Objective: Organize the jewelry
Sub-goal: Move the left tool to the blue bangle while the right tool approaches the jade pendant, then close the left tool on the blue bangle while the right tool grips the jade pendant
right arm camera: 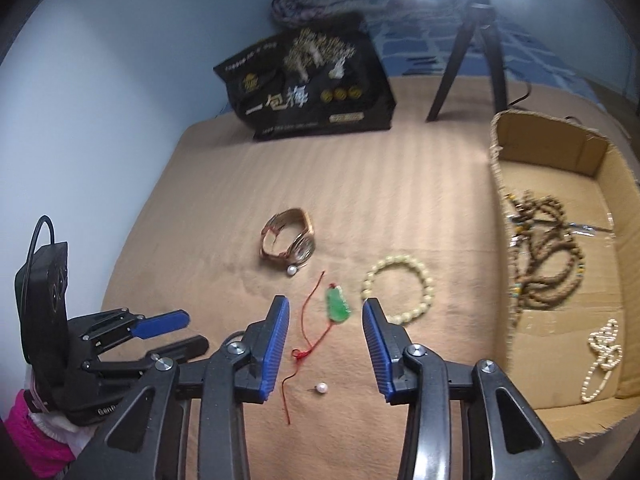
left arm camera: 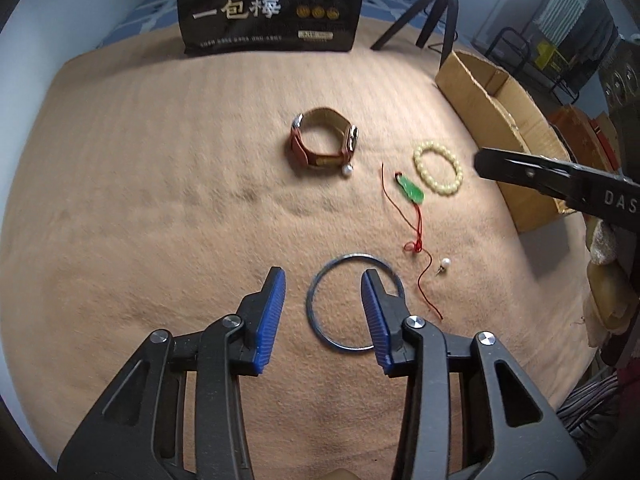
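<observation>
step: sorting loose jewelry off the tan ribbed blanket [left arm camera: 160, 184] into the open cardboard box [right arm camera: 560, 148]; I judge it partway done, since the box already holds brown bead strands [right arm camera: 552, 256] and a white pearl string [right arm camera: 604, 356]
left gripper [left arm camera: 323, 282]: blue-padded jaws spread, nothing held; its right pad sits over the thin blue-grey metal bangle [left arm camera: 320, 320], which lies flat on the blanket
right gripper [right arm camera: 325, 312]: jaws spread, nothing held, lined up on the green jade pendant on a red cord [right arm camera: 337, 306]
still out: brown leather-strap watch [left arm camera: 324, 138], a pearl earring [left arm camera: 348, 170] touching it, pale yellow bead bracelet [left arm camera: 438, 168], second pearl stud [left arm camera: 445, 264] near the cord's tail
next, right: I'd drop lower, pinch the pendant body, not the cord; cord may drag the stud
next, left: needs one pad inside the bangle, one outside, to clamp the rim
background: black printed snack bag [left arm camera: 272, 4], black tripod [right arm camera: 472, 48]
</observation>
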Available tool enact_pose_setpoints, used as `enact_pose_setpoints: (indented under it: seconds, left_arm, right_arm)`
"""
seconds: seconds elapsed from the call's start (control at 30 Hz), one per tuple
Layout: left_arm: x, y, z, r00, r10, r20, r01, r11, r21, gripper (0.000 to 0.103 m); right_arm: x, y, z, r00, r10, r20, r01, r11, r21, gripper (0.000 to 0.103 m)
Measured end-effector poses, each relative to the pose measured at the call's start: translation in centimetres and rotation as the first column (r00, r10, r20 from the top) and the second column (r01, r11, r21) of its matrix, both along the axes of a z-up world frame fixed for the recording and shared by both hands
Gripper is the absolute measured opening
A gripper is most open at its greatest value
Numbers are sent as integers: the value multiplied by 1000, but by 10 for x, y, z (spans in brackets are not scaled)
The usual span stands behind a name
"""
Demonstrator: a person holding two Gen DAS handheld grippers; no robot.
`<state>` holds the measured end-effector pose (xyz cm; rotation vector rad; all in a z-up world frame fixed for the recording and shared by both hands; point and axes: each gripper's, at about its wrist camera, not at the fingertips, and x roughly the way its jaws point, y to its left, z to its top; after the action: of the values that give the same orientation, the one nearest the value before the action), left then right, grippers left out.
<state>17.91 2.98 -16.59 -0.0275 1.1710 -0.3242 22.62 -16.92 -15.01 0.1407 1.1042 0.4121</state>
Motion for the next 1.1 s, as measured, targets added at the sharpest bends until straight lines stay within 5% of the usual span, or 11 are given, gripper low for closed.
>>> enact_pose_setpoints:
  seconds: [1.1]
  left_arm:
    - [10,-13,-41,998,-60,-18,61,991,115,9]
  right_arm:
    - [39,42,-64,995,37,-90,-51,986,-161,20]
